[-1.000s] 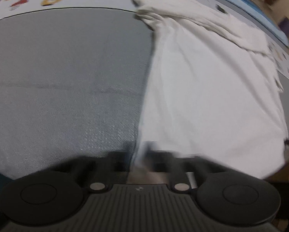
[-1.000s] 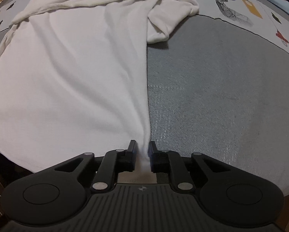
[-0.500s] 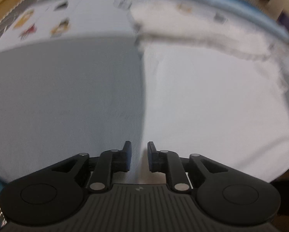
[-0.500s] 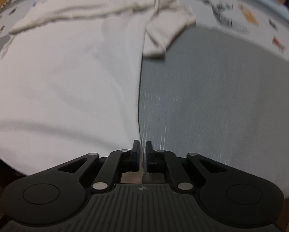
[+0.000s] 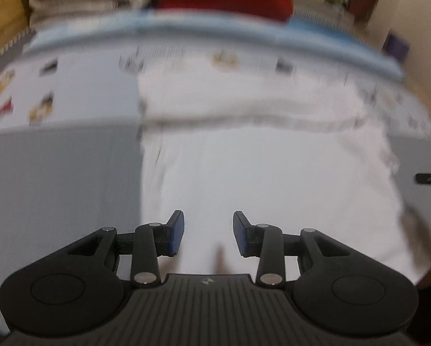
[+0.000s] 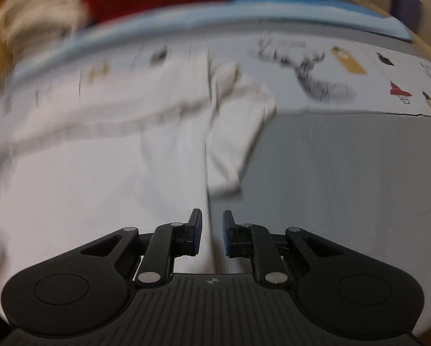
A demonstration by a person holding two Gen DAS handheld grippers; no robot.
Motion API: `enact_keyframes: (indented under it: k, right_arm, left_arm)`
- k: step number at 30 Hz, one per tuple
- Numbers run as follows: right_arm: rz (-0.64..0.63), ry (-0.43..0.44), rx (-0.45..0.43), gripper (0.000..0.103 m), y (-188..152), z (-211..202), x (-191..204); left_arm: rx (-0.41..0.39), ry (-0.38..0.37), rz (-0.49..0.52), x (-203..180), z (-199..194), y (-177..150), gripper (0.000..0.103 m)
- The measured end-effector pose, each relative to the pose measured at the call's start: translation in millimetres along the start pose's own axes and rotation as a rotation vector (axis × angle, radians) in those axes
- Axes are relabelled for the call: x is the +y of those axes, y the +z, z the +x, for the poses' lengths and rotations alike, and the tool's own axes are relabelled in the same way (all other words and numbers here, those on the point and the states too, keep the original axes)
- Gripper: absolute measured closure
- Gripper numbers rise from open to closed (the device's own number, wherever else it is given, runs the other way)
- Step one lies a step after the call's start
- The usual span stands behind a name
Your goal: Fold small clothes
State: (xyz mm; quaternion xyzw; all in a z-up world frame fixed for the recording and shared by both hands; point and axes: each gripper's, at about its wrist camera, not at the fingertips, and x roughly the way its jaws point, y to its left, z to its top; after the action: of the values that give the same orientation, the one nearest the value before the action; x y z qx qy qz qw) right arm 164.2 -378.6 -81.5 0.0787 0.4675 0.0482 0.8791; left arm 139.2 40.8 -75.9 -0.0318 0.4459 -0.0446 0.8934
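Lying flat on the grey tabletop [image 6: 345,173], the white garment [image 5: 258,178] stretches away from both pairs of jaws, its long axis running from the near hem toward the bunched sleeves and collar at the far end. The left gripper [image 5: 208,233] hangs over the cloth just inside its left edge, jaws opening with nothing between them; the right gripper [image 6: 211,232] sits over the opposite edge, jaws likewise opening and empty. Neither hand looks nearer than the other. The fabric looks thin, soft and smooth across the body, rumpled only where a sleeve [image 6: 232,144] is folded inward. Motion blur hides finer detail.
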Motion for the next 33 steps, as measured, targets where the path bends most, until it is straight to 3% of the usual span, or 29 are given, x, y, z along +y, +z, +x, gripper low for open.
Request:
enact_keyframes:
  k: [4, 7, 10, 12, 14, 17, 19, 20, 22, 23, 25, 27, 30, 33]
  right_arm:
    - [0.158, 0.082, -0.111, 0.094, 31, 11, -2]
    - [0.247, 0.142, -0.12, 0.091, 49, 35, 0]
    - [0.314, 0.202, -0.073, 0.085, 62, 63, 5]
    - [0.325, 0.192, -0.046, 0.067, 70, 80, 12]
    - [0.351, 0.17, -0.012, 0.059, 74, 99, 16]
    - [0.436, 0.143, 0.025, 0.059, 78, 123, 12]
    - [0.485, 0.126, 0.023, 0.059, 82, 134, 9]
    - [0.494, 0.112, 0.012, 0.062, 84, 137, 8]
    - [0.468, 0.065, -0.042, 0.083, 88, 136, 15]
    - [0.435, 0.042, -0.071, 0.099, 91, 133, 21]
    - [0.348, -0.007, -0.147, 0.103, 95, 123, 38]
    - [0.256, 0.01, -0.232, 0.103, 99, 109, 57]
    - [0.14, 0.153, -0.352, 0.103, 103, 85, 87]
    - [0.1, 0.366, -0.378, 0.103, 104, 71, 110]
  left_arm:
    - [-0.053, -0.018, 0.117, -32, -4, 44, 0.079]
    - [-0.099, 0.008, 0.241, -51, 3, 79, 0.079]
    - [-0.177, 0.011, 0.257, -55, 8, 96, 0.078]
    - [-0.226, 0.016, 0.238, -55, 25, 100, 0.076]
    - [-0.235, -0.008, 0.212, -54, 37, 92, 0.076]
    - [-0.158, -0.02, 0.193, -57, 62, 90, 0.075]
    - [-0.164, -0.058, 0.212, -60, 71, 93, 0.063]
    - [-0.167, -0.058, 0.229, -62, 74, 93, 0.061]
    - [-0.171, -0.064, 0.242, -64, 81, 94, 0.059]
    - [-0.171, -0.074, 0.241, -64, 83, 95, 0.057]
    - [-0.182, -0.092, 0.231, -63, 89, 100, 0.048]
    - [-0.198, -0.118, 0.217, -61, 92, 106, 0.043]
    - [-0.228, -0.164, 0.192, -61, 88, 113, 0.03]
    - [-0.263, -0.201, 0.191, -63, 87, 117, 0.024]
